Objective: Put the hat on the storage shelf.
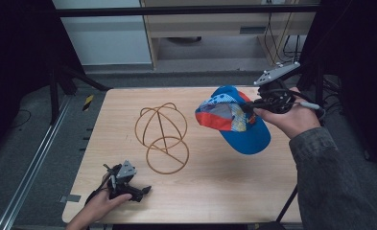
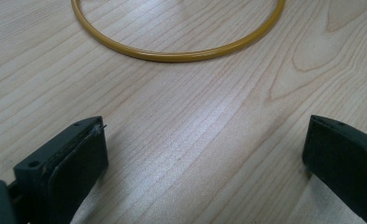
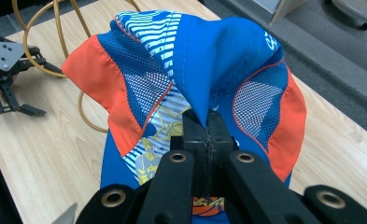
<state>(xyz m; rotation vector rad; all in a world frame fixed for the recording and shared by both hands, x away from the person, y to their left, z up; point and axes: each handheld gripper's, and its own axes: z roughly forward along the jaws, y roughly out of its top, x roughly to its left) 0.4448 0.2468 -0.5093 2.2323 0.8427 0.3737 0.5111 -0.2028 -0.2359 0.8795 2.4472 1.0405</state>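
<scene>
We held the cap (image 1: 234,122) above the tabletop (image 1: 215,182), its blue cloth pinched tight in our right hand-held gripper (image 3: 208,128), beside the wire stand (image 1: 162,136). Our left hand-held gripper (image 1: 145,190) rested on the tabletop, jaws wide apart, gripping nothing.

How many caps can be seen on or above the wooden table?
1. The blue, orange and patterned fabric cap hangs above the table's right side, pinched by the right gripper. Nothing seems hidden.
</scene>
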